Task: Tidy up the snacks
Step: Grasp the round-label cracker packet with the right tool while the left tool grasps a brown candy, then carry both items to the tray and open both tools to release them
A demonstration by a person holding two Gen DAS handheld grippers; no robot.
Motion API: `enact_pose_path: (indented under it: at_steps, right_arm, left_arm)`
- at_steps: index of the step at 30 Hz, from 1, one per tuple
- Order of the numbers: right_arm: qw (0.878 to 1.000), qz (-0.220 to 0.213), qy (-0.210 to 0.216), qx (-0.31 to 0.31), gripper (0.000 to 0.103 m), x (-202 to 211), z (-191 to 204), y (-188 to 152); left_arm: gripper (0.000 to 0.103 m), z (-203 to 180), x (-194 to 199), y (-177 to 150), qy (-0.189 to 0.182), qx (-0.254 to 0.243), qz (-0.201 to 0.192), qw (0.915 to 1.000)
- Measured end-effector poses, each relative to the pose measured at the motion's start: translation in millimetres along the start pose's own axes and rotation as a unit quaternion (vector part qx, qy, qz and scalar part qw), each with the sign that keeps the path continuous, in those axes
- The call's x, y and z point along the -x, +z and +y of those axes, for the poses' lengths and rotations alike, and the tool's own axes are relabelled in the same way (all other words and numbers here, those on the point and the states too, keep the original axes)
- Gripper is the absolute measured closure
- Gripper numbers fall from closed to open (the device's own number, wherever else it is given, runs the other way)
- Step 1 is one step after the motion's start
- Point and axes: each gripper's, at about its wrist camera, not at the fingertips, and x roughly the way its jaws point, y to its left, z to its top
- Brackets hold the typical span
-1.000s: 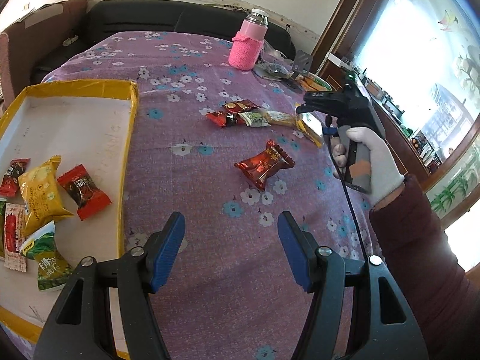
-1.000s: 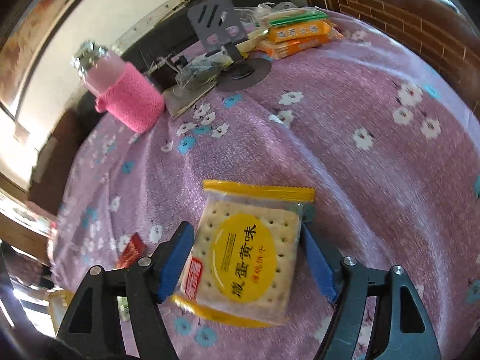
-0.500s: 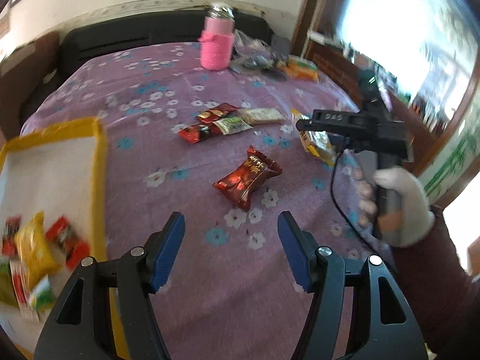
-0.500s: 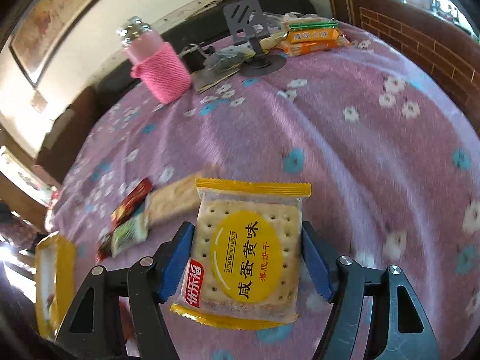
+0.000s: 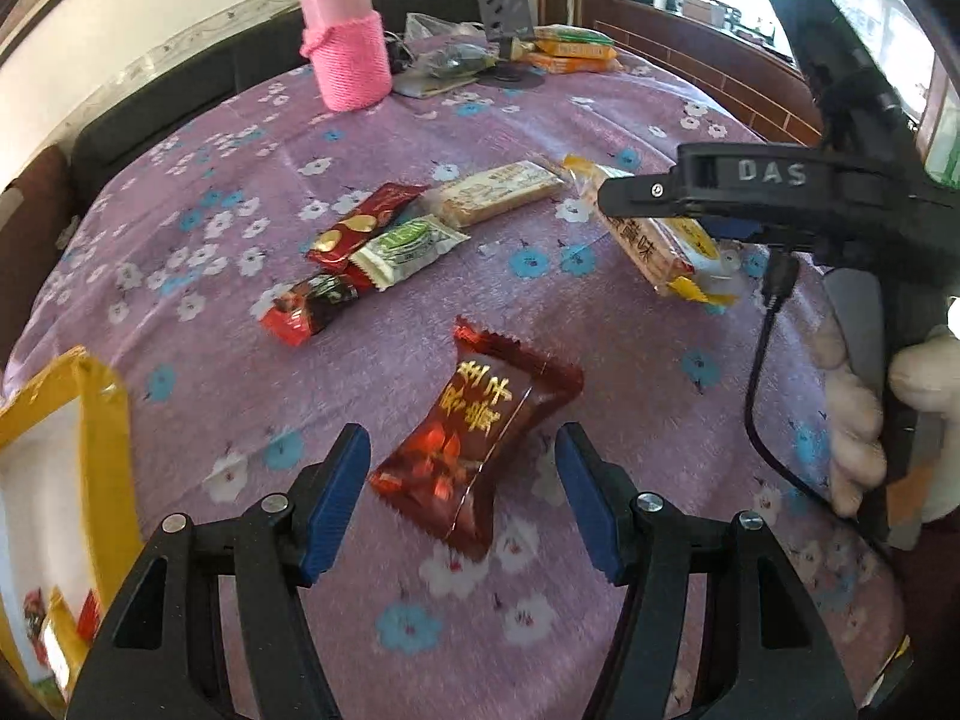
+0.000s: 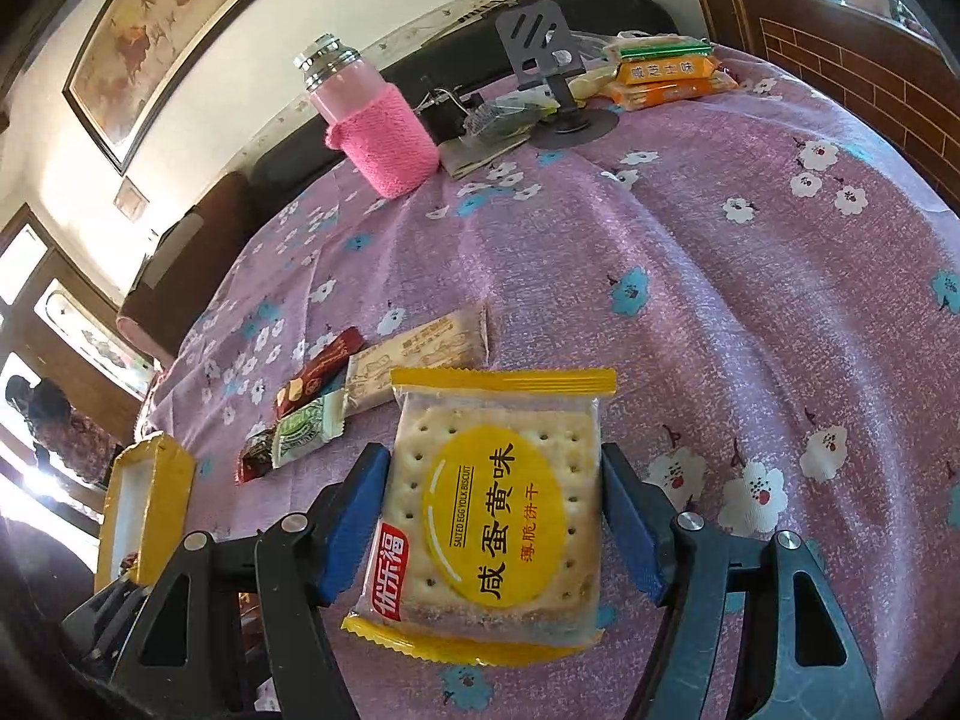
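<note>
Right wrist view: our right tongs point(image 6: 492, 522) clamp the cracker packet point(image 6: 495, 516), lifted above the bench point(image 6: 750, 300).
Left tongs point(image 5: 462, 498): wide, straddling the red candy point(image 5: 474, 432).
Next: we judge both go to the yellow tray point(image 6: 159, 480).

This is a home living room. A framed painting point(image 6: 174, 18) hangs on the wall at 11 o'clock, a dark sofa point(image 5: 198, 84) runs behind the worktop point(image 6: 750, 312) with its flowered purple cloth, and a bottle point(image 6: 372, 120) in a pink knitted sleeve stands at 12 o'clock.
</note>
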Motion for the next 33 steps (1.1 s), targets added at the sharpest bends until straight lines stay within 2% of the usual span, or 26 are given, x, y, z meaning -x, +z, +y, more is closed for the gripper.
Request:
enact_pose_path:
  at_steps: [5,7,8,9,12,14,21,29,33]
  right_arm:
    - [1.000,-0.004,0.003,0.004,0.032,2,2,-1]
    - [1.000,-0.006,0.003,0.007,0.032,3,3,-1]
    - [1.000,-0.007,0.004,0.009,0.032,3,4,-1]
    - [1.000,-0.008,0.005,0.011,0.032,4,5,-1]
    - [1.000,-0.011,0.007,0.015,0.032,5,7,-1]
    - [1.000,-0.013,0.008,0.017,0.032,5,8,-2]
    - [0.999,-0.024,0.020,0.021,0.032,9,10,-2]
    - [0.998,-0.029,0.027,0.040,0.032,9,23,-8]
    - [0.997,-0.027,0.028,0.071,0.032,13,47,-14]
  left_arm:
    - [0.040,-1,-13,5,-0.011,-0.003,0.010,0.9999]
    - [0.045,-3,-13,4,-0.008,-0.003,0.011,0.9999]
    - [0.065,-3,-12,4,-0.012,-0.002,0.012,0.9999]
    - [0.076,-2,-11,4,-0.021,0.002,0.011,0.9997]
    - [0.076,0,-6,3,-0.011,0.013,0.007,0.9998]
    - [0.076,5,-3,1,-0.018,0.029,0.002,0.9994]
    - [0.076,20,31,-14,-0.026,0.081,-0.038,0.9957]
    - [0.076,57,97,-47,-0.037,0.149,-0.095,0.9835]
    - [0.076,88,130,-65,-0.018,0.179,-0.117,0.9768]
